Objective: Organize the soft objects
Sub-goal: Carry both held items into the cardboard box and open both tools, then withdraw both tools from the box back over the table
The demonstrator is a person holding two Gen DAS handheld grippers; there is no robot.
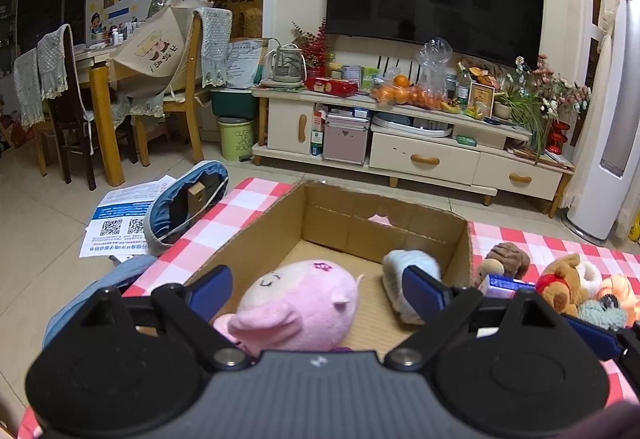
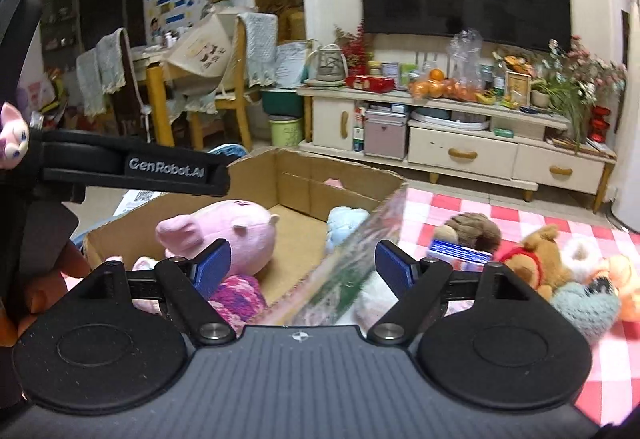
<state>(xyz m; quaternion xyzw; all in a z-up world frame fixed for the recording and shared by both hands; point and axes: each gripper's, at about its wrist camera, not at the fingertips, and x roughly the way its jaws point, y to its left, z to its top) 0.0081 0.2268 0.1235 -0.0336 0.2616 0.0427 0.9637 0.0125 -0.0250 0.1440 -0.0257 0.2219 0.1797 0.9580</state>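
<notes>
An open cardboard box [image 1: 360,215] stands on the red-and-white checked cloth [image 1: 224,227]. A pink pig plush [image 1: 296,299] lies inside it, with a light blue plush [image 1: 408,263] by the right wall. My left gripper [image 1: 318,291] is open over the box's near side, and the pig lies loose between its fingers. In the right wrist view my right gripper [image 2: 304,263] is open astride the box's right wall [image 2: 360,239], gripping nothing. The pig [image 2: 232,227] and a pink-purple knitted piece [image 2: 236,295] lie to its left. A brown plush [image 2: 476,227], a bear [image 2: 540,259] and a teal heart [image 2: 584,303] lie to the right.
The left gripper's black finger [image 2: 136,167] crosses the left side of the right wrist view, and a hand [image 2: 60,271] shows below it. A blue-and-white pack [image 1: 504,285] lies among the plush toys. A blue bag [image 1: 188,199] and leaflets [image 1: 120,219] lie on the floor at left; the TV cabinet [image 1: 420,155] stands behind.
</notes>
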